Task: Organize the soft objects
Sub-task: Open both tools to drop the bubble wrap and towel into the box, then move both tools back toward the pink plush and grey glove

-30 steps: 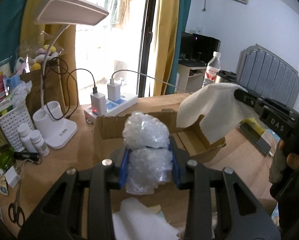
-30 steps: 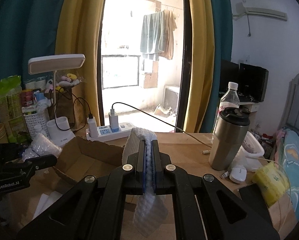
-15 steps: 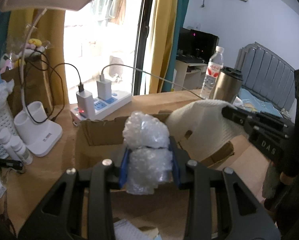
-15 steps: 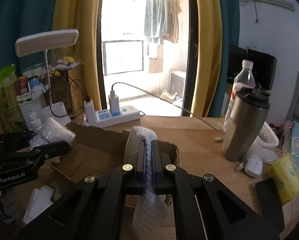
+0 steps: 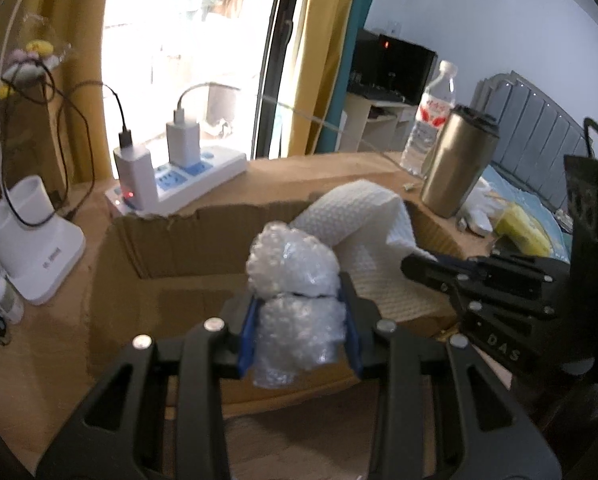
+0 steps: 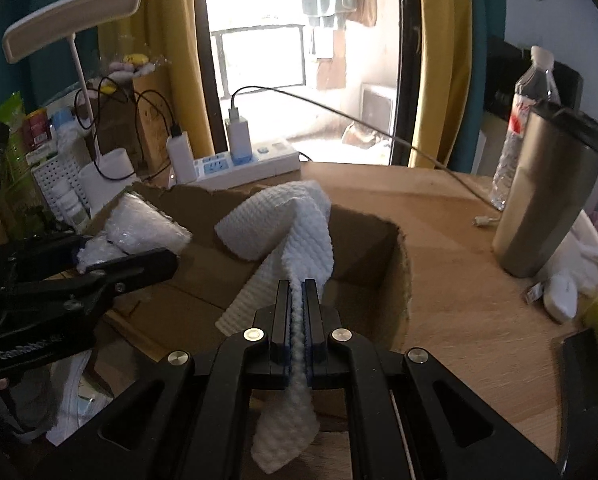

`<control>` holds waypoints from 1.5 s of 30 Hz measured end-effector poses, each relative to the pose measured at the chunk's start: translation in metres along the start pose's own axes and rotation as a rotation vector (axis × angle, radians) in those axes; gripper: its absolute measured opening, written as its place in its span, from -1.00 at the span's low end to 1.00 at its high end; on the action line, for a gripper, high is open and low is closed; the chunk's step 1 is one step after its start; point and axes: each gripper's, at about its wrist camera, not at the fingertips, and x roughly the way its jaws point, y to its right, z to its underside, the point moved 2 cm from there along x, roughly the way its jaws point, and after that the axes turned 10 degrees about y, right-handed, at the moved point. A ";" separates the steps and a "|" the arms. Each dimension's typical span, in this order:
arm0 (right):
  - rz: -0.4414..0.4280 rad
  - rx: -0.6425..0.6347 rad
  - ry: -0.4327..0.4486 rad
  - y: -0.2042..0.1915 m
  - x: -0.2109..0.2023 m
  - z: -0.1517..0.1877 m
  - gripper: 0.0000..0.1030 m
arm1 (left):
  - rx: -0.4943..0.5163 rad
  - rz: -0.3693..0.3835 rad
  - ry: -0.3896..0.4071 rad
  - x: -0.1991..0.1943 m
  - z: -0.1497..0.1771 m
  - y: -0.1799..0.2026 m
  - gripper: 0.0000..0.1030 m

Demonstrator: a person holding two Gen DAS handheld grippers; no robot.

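The left tool (image 5: 299,312) is clamped on a crumpled wad of bubble wrap (image 5: 295,276), its blue pads pressed into both sides; the wad bulges above and ahead of the fingertips and hangs over the open cardboard box (image 5: 187,240). Ahead of this tool the box's far wall ends in a torn, ragged top edge, and just beyond that edge a white power strip (image 5: 187,176) with two chargers sits on the table (image 5: 39,344). To the tool's left the box floor is bare brown card, with free space down to the wall. To its right the right tool (image 6: 298,300) reaches in from the side, close to the wad but apart from it.

The right tool is pinched together on a white waffle-textured cloth (image 6: 283,224). The cloth runs up between the fingers, folds forward over the box interior, and a tail hangs below the tool. To the right of this tool the box's near corner curves round with a worn rim; past that rim lies open table up to a steel tumbler (image 6: 547,196) and a water bottle (image 6: 527,120). To its left, the left tool holds its wad above the box's left wall.
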 end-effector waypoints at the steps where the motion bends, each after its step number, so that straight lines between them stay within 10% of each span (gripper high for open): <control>1: -0.006 0.003 -0.003 0.000 0.001 0.000 -0.89 | -0.006 0.002 -0.016 0.003 0.001 0.000 -0.26; 13: -0.010 0.014 0.012 -0.001 -0.013 -0.006 -0.07 | -0.032 0.019 -0.030 -0.001 0.000 -0.002 0.25; 45: 0.068 -0.043 0.163 -0.051 -0.120 -0.012 0.22 | 0.001 -0.006 0.196 -0.134 -0.005 0.009 0.69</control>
